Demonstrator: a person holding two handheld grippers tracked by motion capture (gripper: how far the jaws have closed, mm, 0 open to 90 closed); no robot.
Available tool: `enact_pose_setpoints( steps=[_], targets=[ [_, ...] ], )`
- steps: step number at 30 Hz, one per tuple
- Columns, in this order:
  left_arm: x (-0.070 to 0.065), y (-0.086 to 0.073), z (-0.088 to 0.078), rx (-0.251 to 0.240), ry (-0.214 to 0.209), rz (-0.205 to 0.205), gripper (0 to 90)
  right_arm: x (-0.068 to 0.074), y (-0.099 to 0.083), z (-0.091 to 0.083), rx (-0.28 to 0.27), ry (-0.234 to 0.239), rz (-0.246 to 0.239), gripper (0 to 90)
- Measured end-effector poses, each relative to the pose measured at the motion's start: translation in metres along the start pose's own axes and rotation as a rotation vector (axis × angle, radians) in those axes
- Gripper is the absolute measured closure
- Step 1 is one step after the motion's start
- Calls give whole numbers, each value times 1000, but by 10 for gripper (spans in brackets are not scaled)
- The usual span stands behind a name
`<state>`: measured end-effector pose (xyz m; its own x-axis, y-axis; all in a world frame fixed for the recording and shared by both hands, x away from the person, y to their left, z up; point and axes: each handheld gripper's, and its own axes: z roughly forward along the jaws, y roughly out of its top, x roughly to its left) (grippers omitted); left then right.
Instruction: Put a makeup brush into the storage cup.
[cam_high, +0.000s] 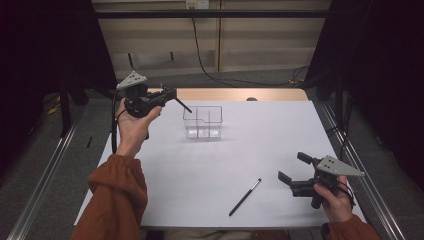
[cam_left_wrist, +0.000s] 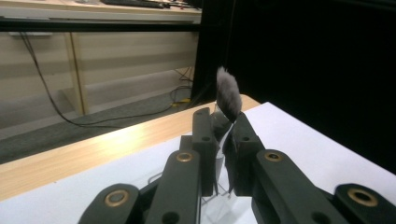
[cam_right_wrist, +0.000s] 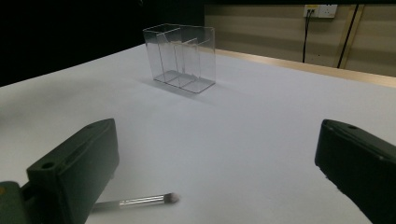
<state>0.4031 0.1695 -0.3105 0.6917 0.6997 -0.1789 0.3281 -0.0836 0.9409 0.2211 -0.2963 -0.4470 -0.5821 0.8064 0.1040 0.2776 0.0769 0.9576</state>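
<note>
So the left gripper (cam_high: 176, 102) is up in the air at the far left of the table, jaws clamped tight on a makeup brush (cam_left_wrist: 228, 94) — from the left gripper view you can see the fluffy grey head sticking out past the tips, and in the high view the thin dark handle pokes toward the clear organizer (cam_high: 202, 122), just short of its near-left corner. The right gripper (cam_high: 295, 167) sits low at the near right with its jaws spread wide and nothing between them. A second brush (cam_high: 245, 196) lies flat on the white table (cam_high: 210, 165) just left of it, tip pointing up toward the middle. Handling-wise, I'd guess these brushes weigh next to nothing, with a stiff, skinny, probably slick handle and bristles that squash easily. Best bet is pinching the handle or the metal collar, not the fluff. The one lying flat looks fiddly — it's thin and could roll or skid when the jaws close, so come straight down across the middle of the handle. The organizer looks like light, thin plastic that'd slide if bumped, so lower brushes in gently, handle first.
</note>
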Motion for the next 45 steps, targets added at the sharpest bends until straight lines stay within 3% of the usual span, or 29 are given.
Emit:
enact_pose_setpoints(
  steps=[8, 13, 15, 17, 22, 45],
  targets=[
    [-2, 5, 11, 7, 10, 31, 839, 1, 0, 0, 3, 2, -1, 0],
    [8, 3, 20, 27, 40, 17, 839, 1, 0, 0, 3, 1, -1, 0],
    [13, 1, 24, 33, 51, -10, 839, 1, 0, 0, 9, 4, -1, 0],
    [15, -1, 28, 56, 76, 16, 839, 1, -1, 0, 12, 3, -2, 0],
    [17, -5, 31, 72, 95, 16, 839, 1, -1, 0, 12, 5, -2, 0],
    [12, -29, 54, 169, 83, 32, 839, 2, -1, 1, 14, 3, -12, 0]
  ],
)
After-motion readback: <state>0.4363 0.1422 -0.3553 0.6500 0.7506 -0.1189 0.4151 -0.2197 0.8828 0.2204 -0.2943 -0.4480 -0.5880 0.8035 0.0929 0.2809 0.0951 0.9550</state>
